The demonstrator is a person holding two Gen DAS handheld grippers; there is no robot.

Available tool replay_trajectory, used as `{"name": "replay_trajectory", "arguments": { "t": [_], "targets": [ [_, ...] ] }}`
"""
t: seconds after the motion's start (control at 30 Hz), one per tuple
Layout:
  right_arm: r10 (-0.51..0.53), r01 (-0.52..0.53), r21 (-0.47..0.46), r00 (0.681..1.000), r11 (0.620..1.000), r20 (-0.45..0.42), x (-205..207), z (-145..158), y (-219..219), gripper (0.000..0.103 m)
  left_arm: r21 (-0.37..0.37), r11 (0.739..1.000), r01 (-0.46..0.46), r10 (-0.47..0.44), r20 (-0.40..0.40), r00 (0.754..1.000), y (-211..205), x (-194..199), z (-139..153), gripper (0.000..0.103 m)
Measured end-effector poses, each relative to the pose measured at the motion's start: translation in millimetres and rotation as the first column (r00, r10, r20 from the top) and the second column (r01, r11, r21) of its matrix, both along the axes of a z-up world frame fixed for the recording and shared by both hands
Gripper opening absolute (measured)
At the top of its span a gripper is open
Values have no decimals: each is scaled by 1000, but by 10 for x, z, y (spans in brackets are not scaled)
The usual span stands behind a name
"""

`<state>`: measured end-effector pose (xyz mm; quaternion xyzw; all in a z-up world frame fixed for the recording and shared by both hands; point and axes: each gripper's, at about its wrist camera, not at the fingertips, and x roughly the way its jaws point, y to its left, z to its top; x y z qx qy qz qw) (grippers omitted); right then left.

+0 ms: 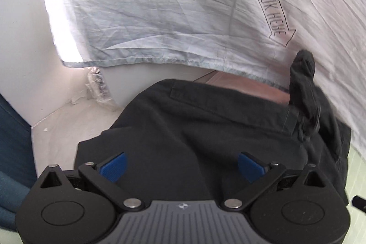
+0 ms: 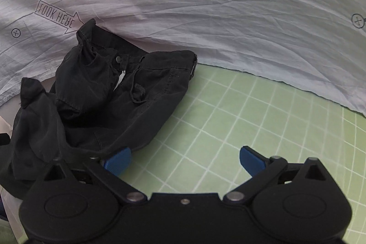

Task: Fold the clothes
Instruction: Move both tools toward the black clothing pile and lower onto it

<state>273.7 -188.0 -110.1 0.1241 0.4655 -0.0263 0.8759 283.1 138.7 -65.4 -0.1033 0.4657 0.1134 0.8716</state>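
Observation:
A pair of black shorts (image 2: pixel 109 93) lies crumpled on the green grid mat (image 2: pixel 240 118), its buttoned waistband up against a white sheet. My right gripper (image 2: pixel 185 158) is open just above the mat, its left pad (image 2: pixel 117 160) touching the shorts' near hem. In the left wrist view the shorts (image 1: pixel 205 129) fill the middle, partly hanging over the table's left edge. My left gripper (image 1: pixel 181 166) is open, with both blue pads over the black fabric, holding nothing.
The white sheet (image 2: pixel 205 15), printed with a "LOOK HERE" arrow (image 2: pixel 57 16) and crossed circles, covers the far side of the table. Left of the table are a white floor (image 1: pixel 68 120), a crumpled plastic bag (image 1: pixel 98 88) and blue upholstery (image 1: pixel 11 141).

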Motion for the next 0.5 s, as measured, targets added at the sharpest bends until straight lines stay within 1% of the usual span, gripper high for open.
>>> {"name": "replay_trajectory", "arguments": {
  "t": [0.07, 0.13, 0.2, 0.3, 0.33, 0.4, 0.43, 0.5],
  "targets": [
    [-18, 19, 44, 1000, 999, -16, 190, -121, -14, 103, -91, 995, -35, 34, -5, 999, 59, 234, -79, 102],
    [-28, 30, 84, 999, 996, -28, 348, -215, -20, 103, -170, 983, -69, 68, -15, 998, 111, 463, -162, 102],
    [-33, 37, 116, 999, 992, -42, 501, -307, -9, 103, -217, 971, -96, 92, -29, 995, 123, 660, -246, 102],
    [-24, 30, 126, 998, 992, -51, 637, -404, 24, 103, -268, 957, -109, 100, -49, 994, 70, 899, -346, 103],
    [-24, 31, 131, 998, 991, -57, 665, -436, 30, 103, -263, 958, -116, 101, -70, 992, 30, 973, -389, 103],
    [-26, 35, 141, 997, 989, -69, 713, -499, 43, 103, -211, 969, -129, 105, -125, 987, -89, 1087, -484, 103],
    [-27, 38, 146, 997, 989, -75, 738, -531, 49, 103, -181, 974, -136, 113, -136, 984, -148, 1106, -519, 103],
    [-12, 20, 126, 998, 992, -61, 765, -531, 105, 103, -131, 980, -147, 127, -148, 981, -244, 1132, -571, 103]
  ]
}}
